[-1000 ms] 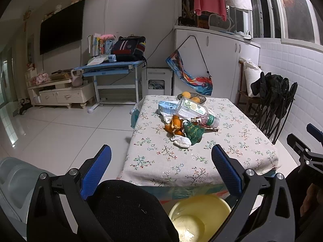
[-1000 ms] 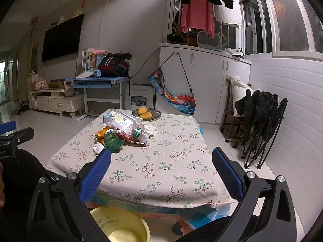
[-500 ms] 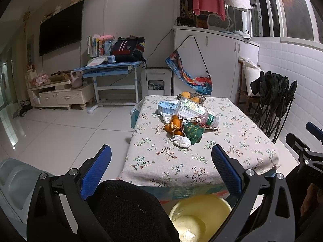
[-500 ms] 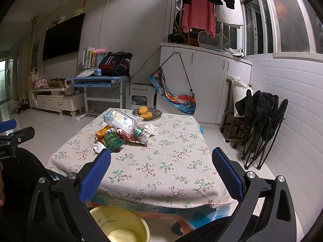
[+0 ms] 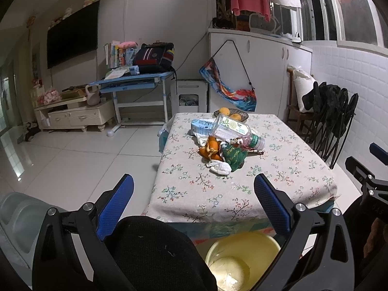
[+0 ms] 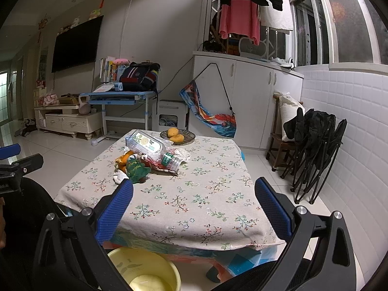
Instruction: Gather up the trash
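A heap of trash lies mid-table on the floral cloth: an empty plastic bottle (image 5: 234,130) (image 6: 151,146) on its side, orange peel (image 5: 210,148) (image 6: 123,158), a green wrapper (image 5: 233,156) (image 6: 135,168), a crumpled white tissue (image 5: 219,168) (image 6: 119,177) and a light blue carton (image 5: 202,124). A yellow basin (image 5: 238,258) (image 6: 145,270) stands on the floor below the table's near edge. My left gripper (image 5: 194,206) and right gripper (image 6: 194,206) are both open, empty, and held short of the table.
A plate of whole oranges (image 5: 231,115) (image 6: 178,134) sits at the table's far end. Folded black chairs (image 6: 315,145) lean on the tiled wall to the right. My dark-clothed knee (image 5: 155,252) fills the foreground. A blue desk (image 5: 135,80) stands by the far wall.
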`<action>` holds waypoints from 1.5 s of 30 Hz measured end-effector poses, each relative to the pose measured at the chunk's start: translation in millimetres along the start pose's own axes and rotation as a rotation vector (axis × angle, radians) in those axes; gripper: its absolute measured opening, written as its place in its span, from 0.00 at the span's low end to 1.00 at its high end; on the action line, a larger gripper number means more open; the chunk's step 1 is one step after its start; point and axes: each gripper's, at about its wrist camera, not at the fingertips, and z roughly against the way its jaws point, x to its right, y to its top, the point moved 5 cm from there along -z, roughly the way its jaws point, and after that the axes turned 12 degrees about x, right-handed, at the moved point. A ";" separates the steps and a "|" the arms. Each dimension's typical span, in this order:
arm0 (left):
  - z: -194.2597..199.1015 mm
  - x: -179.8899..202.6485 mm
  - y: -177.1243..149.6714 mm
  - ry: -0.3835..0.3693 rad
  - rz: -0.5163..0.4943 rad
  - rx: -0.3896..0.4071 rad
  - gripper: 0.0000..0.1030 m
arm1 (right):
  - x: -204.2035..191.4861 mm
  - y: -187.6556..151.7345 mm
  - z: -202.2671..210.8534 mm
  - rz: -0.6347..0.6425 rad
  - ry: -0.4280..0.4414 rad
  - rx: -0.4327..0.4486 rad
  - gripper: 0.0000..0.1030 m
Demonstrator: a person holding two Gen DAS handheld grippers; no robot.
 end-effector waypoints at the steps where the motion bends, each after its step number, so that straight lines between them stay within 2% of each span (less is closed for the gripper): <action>1: -0.3 0.1 -1.1 -0.001 -0.002 -0.009 0.93 | -2.2 1.4 -1.1 0.001 0.013 -0.002 0.93; 4: -2.2 -0.8 -1.5 -0.026 0.002 -0.038 0.93 | -6.5 6.5 -8.3 0.006 0.057 -0.009 0.93; 7: -0.4 -5.0 1.7 -0.073 0.045 -0.028 0.93 | -6.8 12.6 -20.8 0.004 0.085 -0.018 0.93; 9: -4.2 -9.9 2.8 -0.076 0.071 -0.031 0.93 | -6.5 12.9 -31.9 -0.006 0.107 -0.037 0.93; 13: -22.8 -13.7 -2.1 -0.077 0.093 -0.094 0.93 | -4.1 7.4 -50.0 -0.023 0.135 -0.083 0.93; 18: -47.2 -15.7 -6.0 -0.071 0.098 -0.126 0.87 | -3.4 1.5 -68.9 -0.042 0.171 -0.133 0.93; 27: -124.7 15.1 -16.6 -0.127 0.077 -0.232 0.80 | 3.7 6.9 -111.2 -0.065 0.210 -0.202 0.93; 30: -161.8 24.5 -26.3 -0.136 0.099 -0.304 0.78 | 6.9 6.7 -128.4 -0.059 0.216 -0.236 0.93; 36: -212.4 40.1 -42.8 -0.121 0.088 -0.380 0.74 | 14.9 -9.1 -153.7 -0.152 0.237 -0.330 0.93; 38: -226.5 47.4 -47.0 -0.124 0.064 -0.395 0.71 | 15.0 -10.1 -160.7 -0.167 0.243 -0.349 0.93; 41: -243.9 53.6 -55.9 -0.144 0.049 -0.427 0.56 | 10.6 -10.9 -170.9 -0.183 0.267 -0.368 0.93; 43: -250.8 55.6 -62.0 -0.155 0.047 -0.450 0.39 | 5.7 -15.6 -179.7 -0.221 0.295 -0.399 0.93; 45: -254.5 56.3 -66.9 -0.170 0.041 -0.460 0.35 | -0.7 -20.1 -186.8 -0.242 0.318 -0.429 0.93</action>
